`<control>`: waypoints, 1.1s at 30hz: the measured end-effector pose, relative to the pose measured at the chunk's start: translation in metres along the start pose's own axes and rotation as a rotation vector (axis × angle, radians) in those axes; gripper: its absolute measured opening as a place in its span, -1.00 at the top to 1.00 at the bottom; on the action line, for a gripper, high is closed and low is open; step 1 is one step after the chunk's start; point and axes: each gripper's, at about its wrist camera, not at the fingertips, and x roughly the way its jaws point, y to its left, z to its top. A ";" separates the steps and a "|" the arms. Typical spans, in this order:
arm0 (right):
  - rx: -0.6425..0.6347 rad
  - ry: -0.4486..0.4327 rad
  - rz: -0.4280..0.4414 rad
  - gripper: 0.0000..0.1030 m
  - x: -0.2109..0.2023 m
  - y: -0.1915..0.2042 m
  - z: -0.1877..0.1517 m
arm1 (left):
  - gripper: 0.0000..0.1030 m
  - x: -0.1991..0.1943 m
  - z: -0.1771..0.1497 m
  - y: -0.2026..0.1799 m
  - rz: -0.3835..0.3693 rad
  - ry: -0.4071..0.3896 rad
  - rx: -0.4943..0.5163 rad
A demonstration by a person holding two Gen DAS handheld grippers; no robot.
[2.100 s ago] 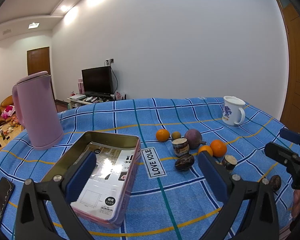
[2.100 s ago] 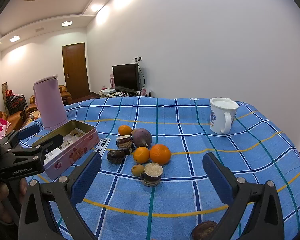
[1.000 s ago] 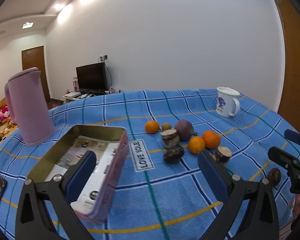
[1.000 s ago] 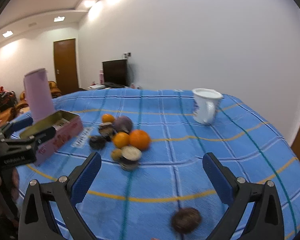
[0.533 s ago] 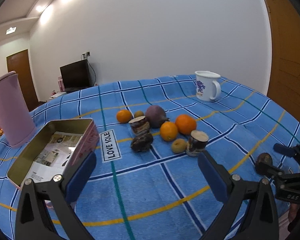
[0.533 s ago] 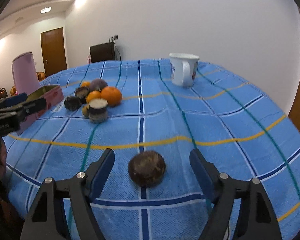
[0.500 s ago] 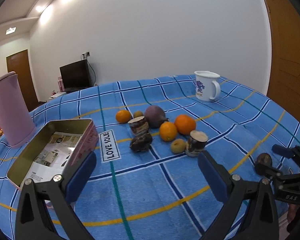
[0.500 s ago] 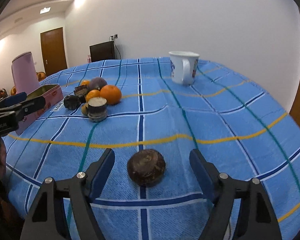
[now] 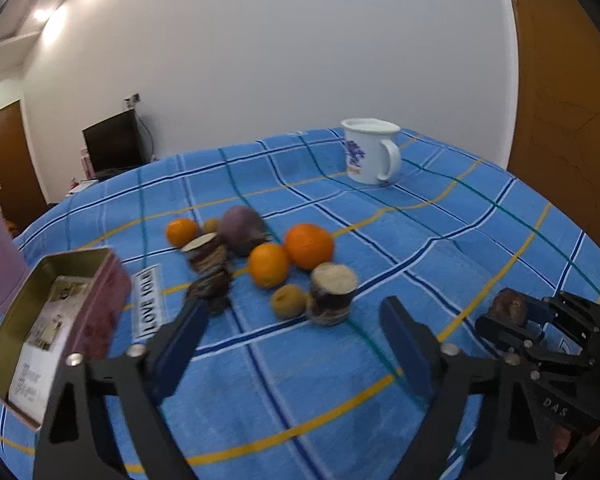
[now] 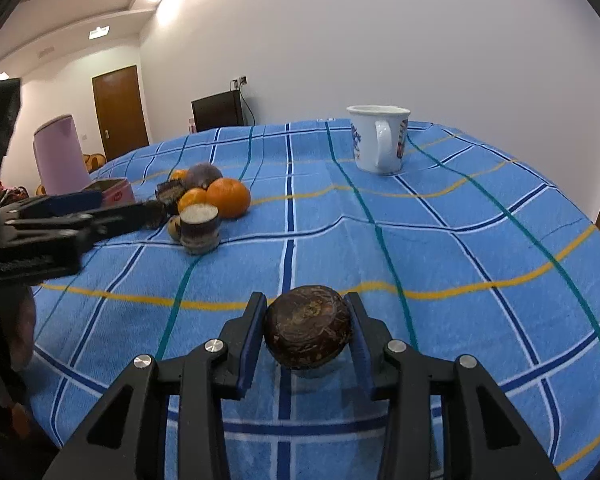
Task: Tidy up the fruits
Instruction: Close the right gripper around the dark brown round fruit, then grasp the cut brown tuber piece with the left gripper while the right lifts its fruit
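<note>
A white mug (image 9: 370, 151) with a blue print stands upright in the upper right of the left wrist view, on a blue plaid tablecloth (image 9: 440, 232) that fills the lower half. At the left edge rises a pink jug (image 10: 61, 157), cut off by the frame. A white strip reading "LOVE" (image 9: 150, 306) lies flat at lower left. Far back, upper left, sit a dark television (image 9: 112, 146) and a brown door (image 10: 120, 108), and what may be a sofa beside it.
</note>
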 end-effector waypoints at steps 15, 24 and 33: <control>0.018 -0.041 0.037 0.19 0.001 -0.006 0.012 | 0.28 0.062 0.019 -0.027 -0.019 0.140 0.051; -0.024 -0.067 0.065 0.19 0.005 0.015 0.034 | 0.28 0.045 0.013 -0.013 -0.040 0.095 0.024; -0.066 -0.081 0.094 0.19 0.008 0.038 0.052 | 0.28 0.022 0.013 0.010 -0.004 0.037 -0.013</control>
